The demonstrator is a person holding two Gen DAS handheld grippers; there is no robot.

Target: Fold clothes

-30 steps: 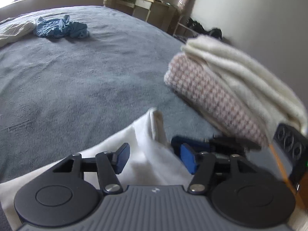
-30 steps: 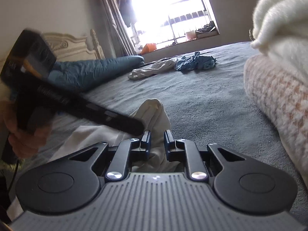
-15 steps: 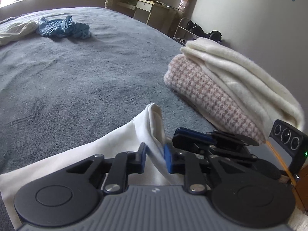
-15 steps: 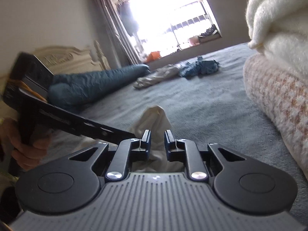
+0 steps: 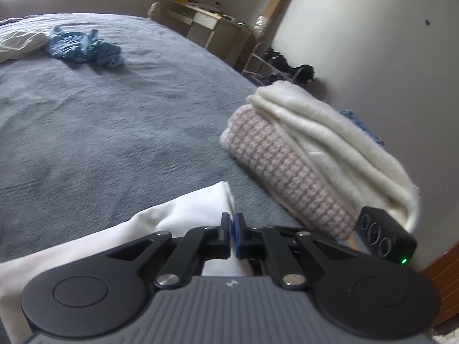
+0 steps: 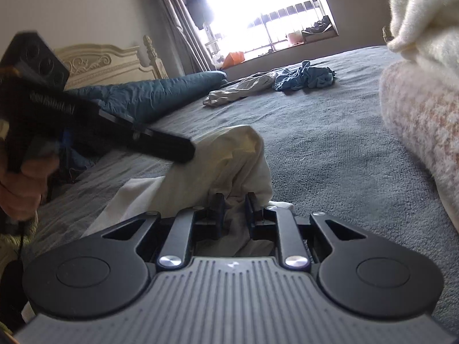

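Observation:
A white garment (image 5: 186,209) lies on the grey bed (image 5: 114,132) in front of both grippers. My left gripper (image 5: 232,229) is shut, its blue pads pinching the garment's raised corner edge. In the right wrist view the same garment (image 6: 229,157) stands bunched up above my right gripper (image 6: 233,209), whose narrow jaws are shut on a fold of it. The left gripper's black fingers (image 6: 160,143) reach in from the left, a hand (image 6: 23,183) holding its handle. The right gripper's black body (image 5: 384,240) shows at the lower right of the left wrist view.
A folded stack sits close on the right: a pink checked piece (image 5: 281,166) under a cream one (image 5: 330,143). Far across the bed lie a crumpled blue garment (image 5: 83,48) and a beige one (image 6: 243,89). A teal duvet (image 6: 149,97) lies by the headboard (image 6: 94,63).
The left jaws went from wide open to shut on the white garment's raised corner. The right gripper kept its hold, and the cloth between them stands bunched higher.

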